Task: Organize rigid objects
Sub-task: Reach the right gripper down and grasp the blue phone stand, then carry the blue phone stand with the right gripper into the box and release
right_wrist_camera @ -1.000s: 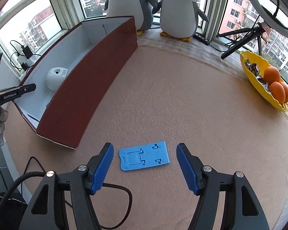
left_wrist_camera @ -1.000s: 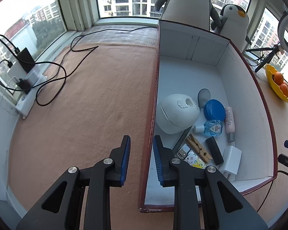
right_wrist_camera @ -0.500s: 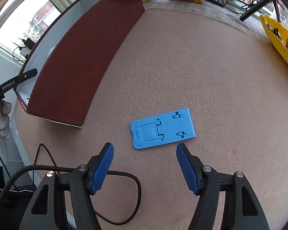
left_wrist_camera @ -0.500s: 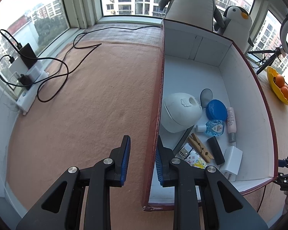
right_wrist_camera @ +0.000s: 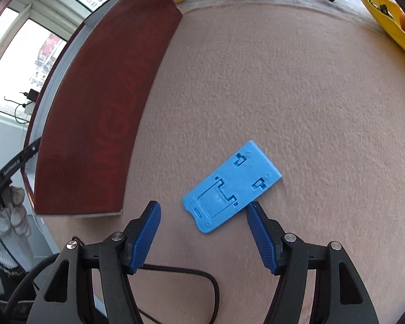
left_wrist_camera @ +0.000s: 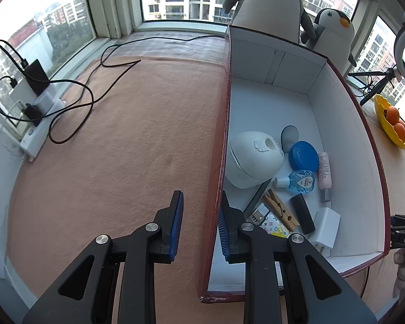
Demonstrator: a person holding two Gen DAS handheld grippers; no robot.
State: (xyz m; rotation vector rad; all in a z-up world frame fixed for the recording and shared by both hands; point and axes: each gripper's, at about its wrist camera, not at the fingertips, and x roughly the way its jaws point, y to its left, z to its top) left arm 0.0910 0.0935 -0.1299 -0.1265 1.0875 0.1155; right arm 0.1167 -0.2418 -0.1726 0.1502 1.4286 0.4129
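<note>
Peach felt-covered bench (right_wrist_camera: 297, 86): carries everything.
Large red-brown cardboard box, white inside (left_wrist_camera: 345, 124): already loaded with white domed gadget (left_wrist_camera: 252, 159), round blue lid (left_wrist_camera: 303, 156), wooden clothespin (left_wrist_camera: 279, 207), white charger block (left_wrist_camera: 325, 226).
Left hand-held gripper (left_wrist_camera: 199, 225): straddling box's near wall, blue pads narrowly apart, wall not visibly pinched; probably steadying box.
Right hand-held gripper (right_wrist_camera: 203, 233): jaws apart, empty, angled down.
Flat blue plastic phone stand (right_wrist_camera: 230, 189): flat on felt, skewed, near end between pads, right pad tip at its edge.
Black cable (right_wrist_camera: 175, 275) beneath gripper: possible snag.
</note>
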